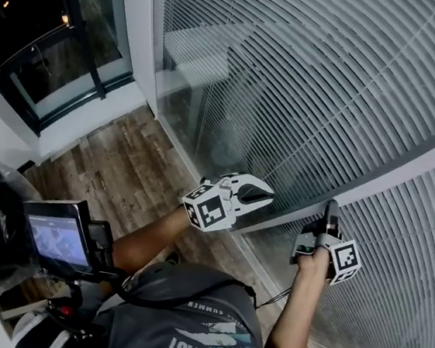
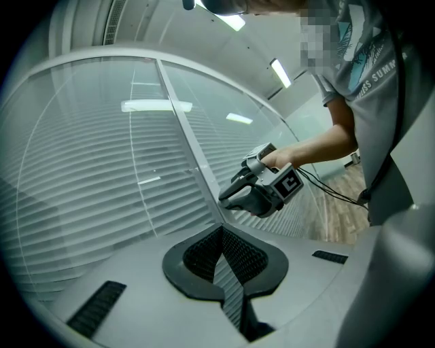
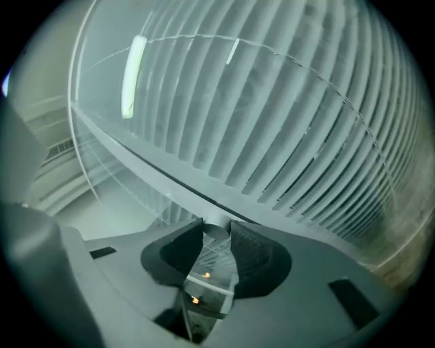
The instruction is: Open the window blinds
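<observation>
Grey slatted blinds (image 1: pixel 329 88) hang behind the glass partition, their slats tilted with dim gaps between them. A grey frame bar (image 1: pixel 405 171) crosses the glass. My right gripper (image 1: pixel 327 215) points at this bar, and in the right gripper view its jaws (image 3: pixel 216 230) are shut on a small round knob (image 3: pixel 216 234) that sticks out of the bar (image 3: pixel 156 173). My left gripper (image 1: pixel 258 193) hovers to the left of it, close to the glass, shut with nothing in it (image 2: pixel 221 238). In the left gripper view the right gripper (image 2: pixel 230 197) touches the frame.
Wood-plank floor (image 1: pixel 125 166) runs along the foot of the partition. A tablet screen on a stand (image 1: pixel 58 238) is at my lower left. A dark window with a black frame (image 1: pixel 53 41) fills the upper left. A thin cable (image 1: pixel 274 297) hangs below my right arm.
</observation>
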